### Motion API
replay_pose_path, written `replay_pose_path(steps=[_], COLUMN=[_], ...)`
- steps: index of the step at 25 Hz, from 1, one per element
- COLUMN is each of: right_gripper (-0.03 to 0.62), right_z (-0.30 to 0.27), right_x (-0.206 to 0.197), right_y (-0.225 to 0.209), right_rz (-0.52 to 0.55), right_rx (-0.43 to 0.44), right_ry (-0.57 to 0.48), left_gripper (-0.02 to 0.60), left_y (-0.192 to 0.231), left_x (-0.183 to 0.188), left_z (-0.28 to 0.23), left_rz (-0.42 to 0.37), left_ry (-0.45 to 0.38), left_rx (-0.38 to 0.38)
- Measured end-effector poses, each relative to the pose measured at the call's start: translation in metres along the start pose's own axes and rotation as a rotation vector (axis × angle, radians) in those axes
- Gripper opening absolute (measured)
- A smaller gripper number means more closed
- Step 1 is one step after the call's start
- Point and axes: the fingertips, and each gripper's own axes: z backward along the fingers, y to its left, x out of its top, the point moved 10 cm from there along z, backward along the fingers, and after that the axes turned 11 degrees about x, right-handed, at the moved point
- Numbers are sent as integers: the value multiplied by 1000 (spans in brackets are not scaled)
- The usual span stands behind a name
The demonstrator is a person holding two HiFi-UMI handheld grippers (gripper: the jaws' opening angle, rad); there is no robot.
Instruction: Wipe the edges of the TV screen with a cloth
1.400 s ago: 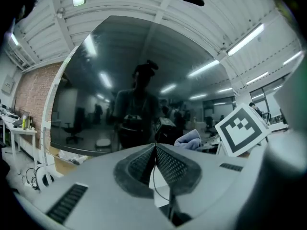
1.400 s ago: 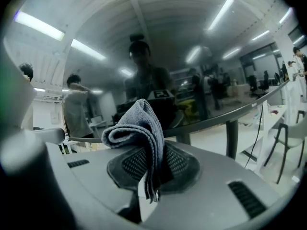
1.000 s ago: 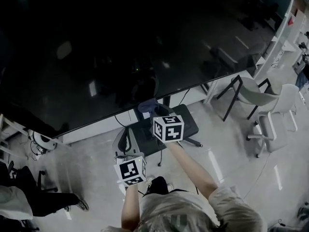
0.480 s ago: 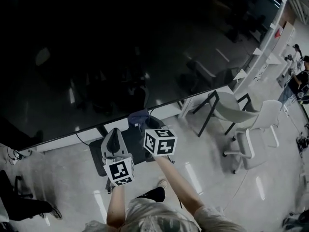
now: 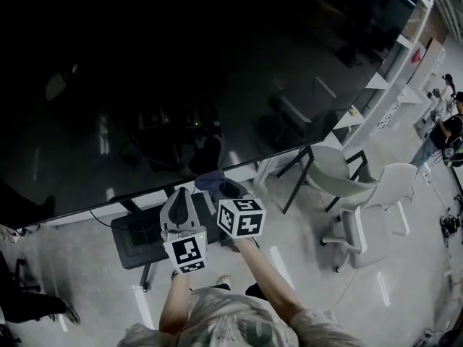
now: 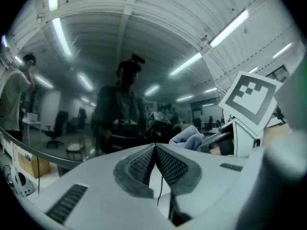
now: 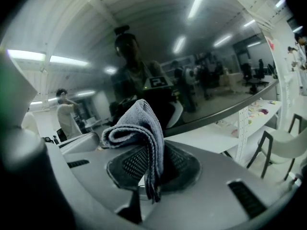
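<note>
A big dark TV screen (image 5: 188, 71) fills the upper head view; its lower edge (image 5: 239, 166) slants up to the right. My right gripper (image 5: 217, 186) is shut on a folded grey-blue cloth (image 7: 139, 123), which sits close to that lower edge, also visible as a cloth (image 5: 211, 181) in the head view. My left gripper (image 5: 179, 207) hangs just left of it, jaws pressed together with nothing between them (image 6: 154, 152). The cloth (image 6: 188, 139) shows to the right in the left gripper view. The screen (image 7: 192, 56) reflects a person.
Under the TV stands a dark stand base (image 5: 145, 233) on the floor. A grey chair (image 5: 325, 176) and a white chair (image 5: 376, 197) stand at the right. White shelving (image 5: 405, 56) runs beside the screen's right edge. A person (image 5: 445, 132) stands far right.
Both grippers have drifted slightly along the lower edge, with the cloth still in the right one. The view has shifted; the left gripper now sits closer beside the right.
</note>
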Motion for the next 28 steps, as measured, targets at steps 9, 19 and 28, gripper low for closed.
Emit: replay_pose_path(steps=[9,19,28], right_gripper=[49,51,50], right_z=[26,55,85], right_x=[27,55,79], right_y=[-75,-156,-226], right_rz=[-14,48,32], right_rx=[77,267,286], right_ry=[20,85,57], left_gripper=[15,15,15], left_y=[-99,-219,-288], left_x=[17,37,39], left_z=[-21,-20,-16], left_rz=[-21,5,-34], left_ry=[-5,-32,1], left_rx=[27,217,326])
